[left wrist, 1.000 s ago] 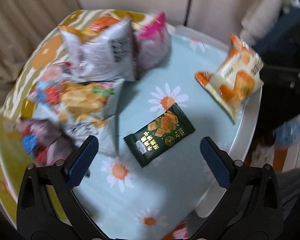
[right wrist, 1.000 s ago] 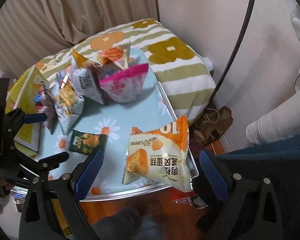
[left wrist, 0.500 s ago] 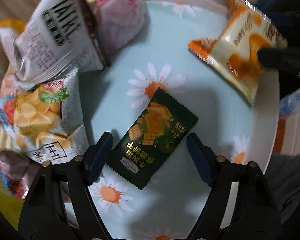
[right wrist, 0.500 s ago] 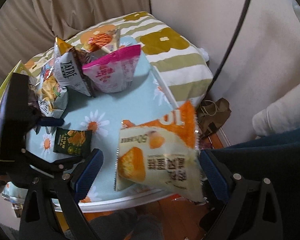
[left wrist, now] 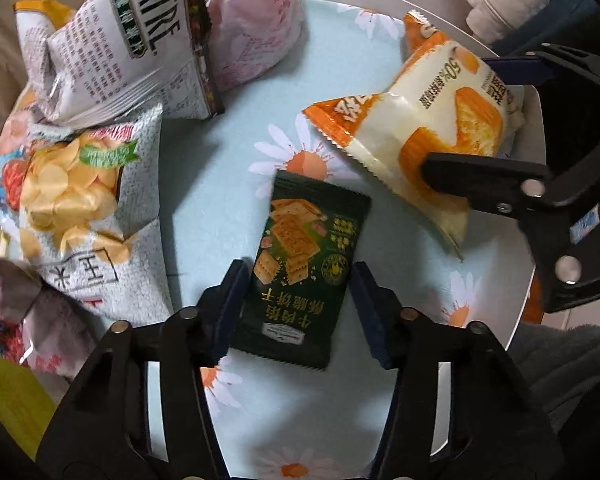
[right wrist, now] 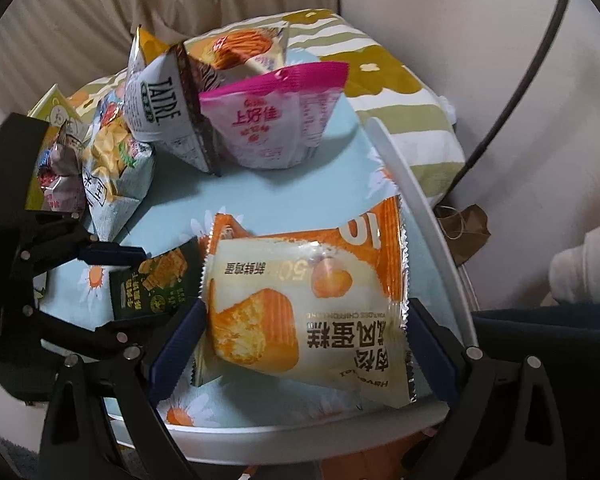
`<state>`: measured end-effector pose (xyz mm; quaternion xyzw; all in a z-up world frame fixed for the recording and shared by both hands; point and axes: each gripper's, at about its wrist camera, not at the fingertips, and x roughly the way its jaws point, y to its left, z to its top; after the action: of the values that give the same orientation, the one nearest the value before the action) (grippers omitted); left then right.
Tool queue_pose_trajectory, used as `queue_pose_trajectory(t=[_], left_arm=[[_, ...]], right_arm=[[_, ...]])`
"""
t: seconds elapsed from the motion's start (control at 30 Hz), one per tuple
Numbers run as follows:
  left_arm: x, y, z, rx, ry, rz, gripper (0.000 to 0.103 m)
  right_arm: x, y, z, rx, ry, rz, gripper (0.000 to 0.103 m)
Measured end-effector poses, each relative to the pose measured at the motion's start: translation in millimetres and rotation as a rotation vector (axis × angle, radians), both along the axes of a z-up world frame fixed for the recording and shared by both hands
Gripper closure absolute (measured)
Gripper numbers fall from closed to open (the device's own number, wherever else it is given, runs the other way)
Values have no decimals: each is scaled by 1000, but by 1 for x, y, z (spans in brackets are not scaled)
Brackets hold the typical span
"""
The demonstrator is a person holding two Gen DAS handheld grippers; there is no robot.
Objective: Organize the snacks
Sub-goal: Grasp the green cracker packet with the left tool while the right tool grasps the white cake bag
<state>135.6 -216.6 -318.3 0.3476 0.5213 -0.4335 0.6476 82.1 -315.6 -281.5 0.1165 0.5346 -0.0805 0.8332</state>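
Where a second ago the left gripper (left wrist: 298,308) stood wide open above the table (left wrist: 228,184), its two fingers far out on either side of the green cracker packet (left wrist: 306,268), it is now lower and its jaws have just been closing, so that the blue pads sit right against the packet's long edges. The left pad (left wrist: 230,312) touches the packet's side; on the right side a thin gap may remain, and I cannot tell if the squeeze is firm. The packet lies flat on the daisy-print cloth near the middle of the table, and it has turned from slanting to nearly in line with the fingers.

The right gripper (right wrist: 304,344) has also come down. Earlier the orange cake bag (right wrist: 308,304) lay well ahead of its fingers by the table's near rim; now the bag fills the space between them, the left pad at the bag's edge and the right pad beside its crimped side. The jaws look spread about as wide as before, and whether they press on the bag I cannot tell. In the left view that gripper reaches in from the right, its fingers above and below the bag.

The white chip bag (left wrist: 140,44), the pink bag (left wrist: 256,28) and the corn chip bag (left wrist: 88,208) stay grouped along the far and left side of the table.
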Motion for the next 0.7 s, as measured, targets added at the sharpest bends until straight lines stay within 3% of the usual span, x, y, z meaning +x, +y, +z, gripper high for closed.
queue_pose_trajectory(t=[0.43, 0.6, 0.7], left_arm=[[13, 25, 6, -19, 29, 144, 62], [20, 41, 12, -33, 42, 194, 63], [23, 51, 19, -45, 39, 215, 63]], right_arm=[[17, -18, -21, 139, 15, 34, 7], [16, -16, -17, 140, -13, 57, 23], [14, -12, -11, 132, -23, 61, 25]])
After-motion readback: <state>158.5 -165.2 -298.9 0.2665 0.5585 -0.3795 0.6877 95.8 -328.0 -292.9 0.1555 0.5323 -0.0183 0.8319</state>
